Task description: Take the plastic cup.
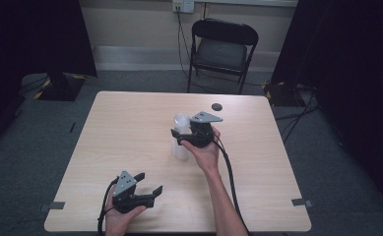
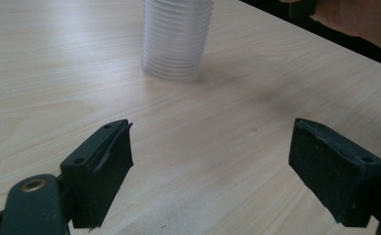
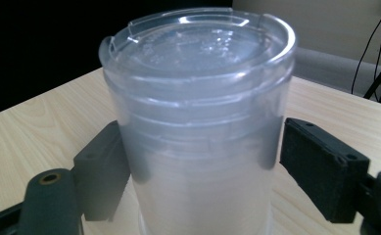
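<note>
A stack of clear ribbed plastic cups (image 1: 181,151) stands upright near the middle of the wooden table (image 1: 130,128). My right gripper (image 1: 177,137) reaches it from the right, one jaw on each side of the stack. In the right gripper view the cup stack (image 3: 198,98) sits between the jaws of the right gripper (image 3: 202,166); the pads stand close beside its walls without visibly squeezing it. My left gripper (image 1: 149,182) rests near the front edge, open and holding nothing. In the left gripper view the left gripper (image 2: 210,156) points at the cup stack (image 2: 177,39), farther off.
A small black round object (image 1: 217,106) lies on the table behind the cups. A black folding chair (image 1: 222,49) stands beyond the far edge. Tape marks (image 1: 302,202) sit at the table's front corners. The person's right hand (image 2: 364,19) shows at the upper right of the left gripper view.
</note>
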Demonstrator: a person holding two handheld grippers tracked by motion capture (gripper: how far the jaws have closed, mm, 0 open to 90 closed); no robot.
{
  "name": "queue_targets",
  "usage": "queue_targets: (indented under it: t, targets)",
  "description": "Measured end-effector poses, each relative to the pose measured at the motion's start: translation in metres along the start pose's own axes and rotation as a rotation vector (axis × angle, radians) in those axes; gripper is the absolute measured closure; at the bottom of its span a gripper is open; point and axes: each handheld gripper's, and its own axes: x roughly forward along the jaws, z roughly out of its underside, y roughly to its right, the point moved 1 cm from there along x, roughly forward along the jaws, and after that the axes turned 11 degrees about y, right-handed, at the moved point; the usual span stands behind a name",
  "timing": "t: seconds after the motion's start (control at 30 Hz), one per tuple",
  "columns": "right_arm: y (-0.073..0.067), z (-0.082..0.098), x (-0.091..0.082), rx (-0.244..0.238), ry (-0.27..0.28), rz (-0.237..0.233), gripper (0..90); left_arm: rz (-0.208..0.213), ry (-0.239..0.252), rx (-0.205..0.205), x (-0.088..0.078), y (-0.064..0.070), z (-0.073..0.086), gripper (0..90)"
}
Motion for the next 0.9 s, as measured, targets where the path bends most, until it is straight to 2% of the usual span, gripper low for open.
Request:
queue_targets:
  t: [0.1,0.17,0.3,0.4,0.57,0.63,0.9]
  targets:
    - [0.0,0.002,0.004,0.011,0.025,-0.01,23.3,-0.001,-0.003,-0.006,0.0,0.0,0.001,16.1]
    - [-0.001,0.003,0.007,0.011,0.023,0.003,23.2,0.0,-0.002,-0.004,0.0,0.0,0.001,16.1]
    - [-0.002,0.008,0.013,0.015,-0.002,-0.001,23.0,-0.007,0.005,-0.011,-0.003,-0.002,0.001,16.1]
    - [-0.002,0.011,0.016,0.014,-0.016,0.0,23.5,-0.022,0.002,0.0,-0.005,-0.002,0.001,16.1]
    - [-0.002,0.014,0.018,0.024,-0.033,0.012,27.5,-0.013,0.011,-0.017,-0.005,-0.004,0.002,16.1]
    - [-0.002,0.014,0.017,0.028,-0.028,0.007,28.6,-0.005,0.015,-0.026,-0.005,-0.004,0.002,16.1]
    - [-0.004,0.013,0.017,0.015,-0.018,0.01,29.4,-0.031,0.003,-0.032,-0.005,-0.009,0.004,17.0]
